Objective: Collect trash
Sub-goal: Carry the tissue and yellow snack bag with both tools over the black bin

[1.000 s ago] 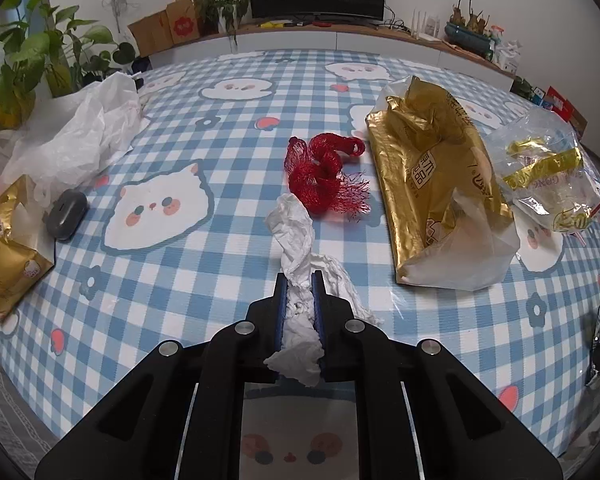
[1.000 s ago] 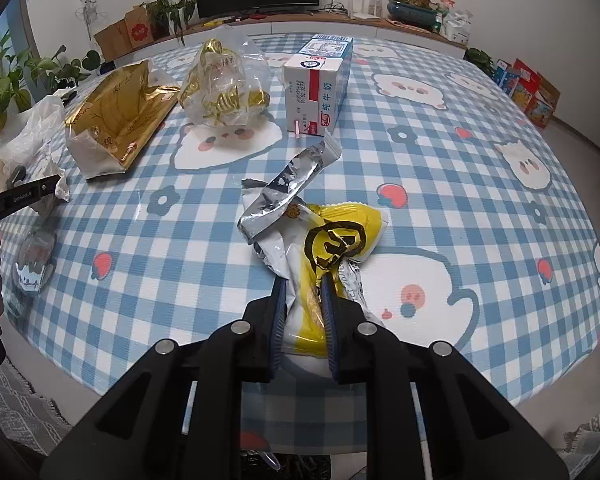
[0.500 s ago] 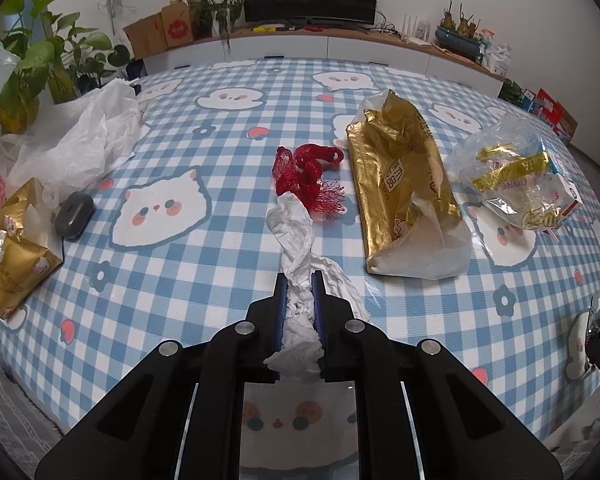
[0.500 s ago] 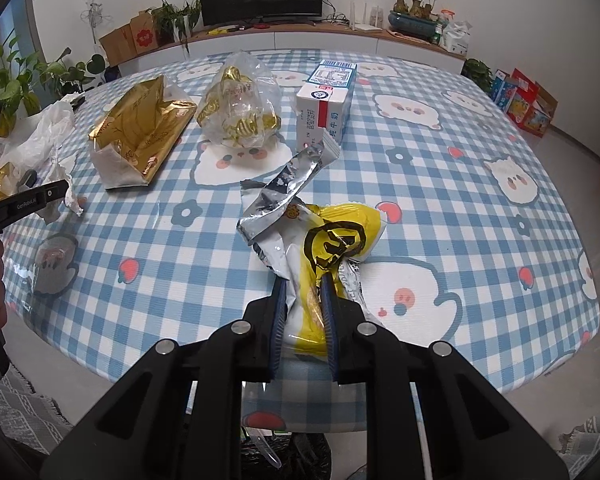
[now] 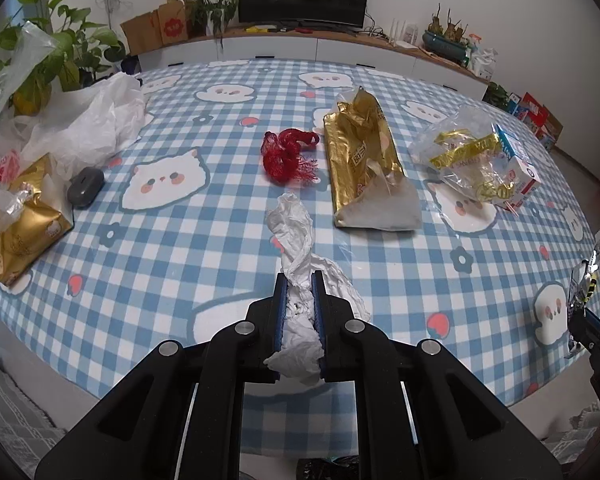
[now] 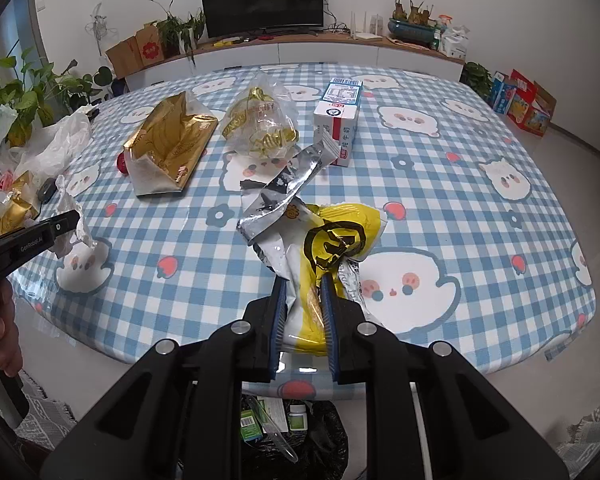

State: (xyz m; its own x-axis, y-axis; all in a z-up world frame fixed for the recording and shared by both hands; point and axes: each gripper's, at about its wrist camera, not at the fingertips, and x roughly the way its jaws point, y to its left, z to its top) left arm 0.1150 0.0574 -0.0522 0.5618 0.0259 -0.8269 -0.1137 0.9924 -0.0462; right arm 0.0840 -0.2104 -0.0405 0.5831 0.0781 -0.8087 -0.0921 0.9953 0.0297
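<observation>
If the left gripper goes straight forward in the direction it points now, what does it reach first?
Probably the red mesh netting. The left gripper, shut on crumpled white tissue, points across bare tablecloth toward it. Depth is unclear; it may pass above.

The gold bag hides most of the red net; the black trash bag sits half hidden under the surface.
</observation>
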